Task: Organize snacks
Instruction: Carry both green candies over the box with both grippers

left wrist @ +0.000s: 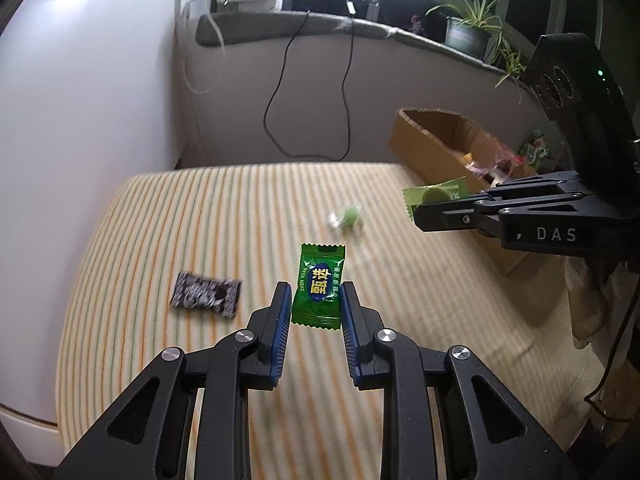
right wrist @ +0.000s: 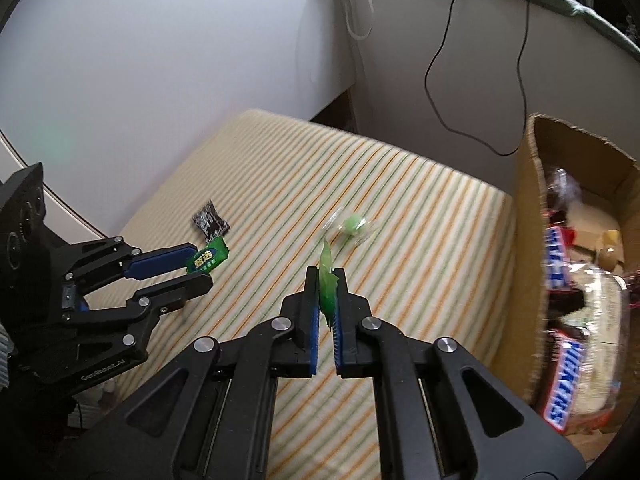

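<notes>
My left gripper [left wrist: 314, 294] is shut on a dark green candy packet [left wrist: 318, 286] with yellow lettering, held above the striped cushion [left wrist: 200, 220]; the right wrist view shows that gripper [right wrist: 204, 266] and packet [right wrist: 208, 260] at the left. My right gripper [right wrist: 326, 280] is shut on a thin light green wrapper [right wrist: 326, 276], seen edge-on; in the left wrist view the same wrapper [left wrist: 434, 196] sticks out of that gripper [left wrist: 424, 212]. A small green candy in clear wrap [right wrist: 352, 226] and a black-and-white packet [right wrist: 210, 220] lie on the cushion.
An open cardboard box [right wrist: 524, 216] stands at the cushion's right edge, holding Snickers bars [right wrist: 564, 380] and other snacks. Black cables [left wrist: 280, 80] hang down the wall behind. A windowsill with potted plants [left wrist: 468, 28] runs along the back.
</notes>
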Action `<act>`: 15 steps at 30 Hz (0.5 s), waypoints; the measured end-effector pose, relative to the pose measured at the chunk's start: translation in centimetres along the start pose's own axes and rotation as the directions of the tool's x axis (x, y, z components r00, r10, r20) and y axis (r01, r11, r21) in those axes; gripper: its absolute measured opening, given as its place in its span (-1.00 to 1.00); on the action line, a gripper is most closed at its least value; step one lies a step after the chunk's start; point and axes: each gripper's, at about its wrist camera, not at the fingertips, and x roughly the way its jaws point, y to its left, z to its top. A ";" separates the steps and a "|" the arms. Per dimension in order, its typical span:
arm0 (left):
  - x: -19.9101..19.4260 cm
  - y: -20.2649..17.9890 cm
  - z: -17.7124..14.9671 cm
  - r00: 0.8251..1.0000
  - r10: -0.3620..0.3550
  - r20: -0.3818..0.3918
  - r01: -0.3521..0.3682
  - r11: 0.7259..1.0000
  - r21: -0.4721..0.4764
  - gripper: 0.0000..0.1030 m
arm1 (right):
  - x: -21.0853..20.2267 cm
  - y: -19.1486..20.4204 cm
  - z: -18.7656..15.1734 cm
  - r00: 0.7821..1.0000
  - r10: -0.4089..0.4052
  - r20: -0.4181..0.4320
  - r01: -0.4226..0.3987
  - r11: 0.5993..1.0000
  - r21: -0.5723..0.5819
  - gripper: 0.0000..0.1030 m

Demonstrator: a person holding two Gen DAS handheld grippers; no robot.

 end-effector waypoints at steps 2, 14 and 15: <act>-0.1 -0.9 0.5 1.000 -0.013 0.012 0.013 1.000 0.008 -0.56 | -1.4 -0.8 0.1 1.000 -0.002 0.027 0.002 1.000 0.009 -0.90; 1.3 -8.1 4.6 0.993 -0.105 0.056 0.100 0.992 0.082 -0.56 | -7.5 -7.6 0.3 0.990 -0.076 0.122 0.068 0.995 0.076 -0.90; 1.4 -8.7 4.9 0.992 -0.113 0.057 0.107 0.990 0.088 -0.56 | -7.7 -8.1 0.4 0.989 -0.084 0.125 0.074 0.994 0.081 -0.90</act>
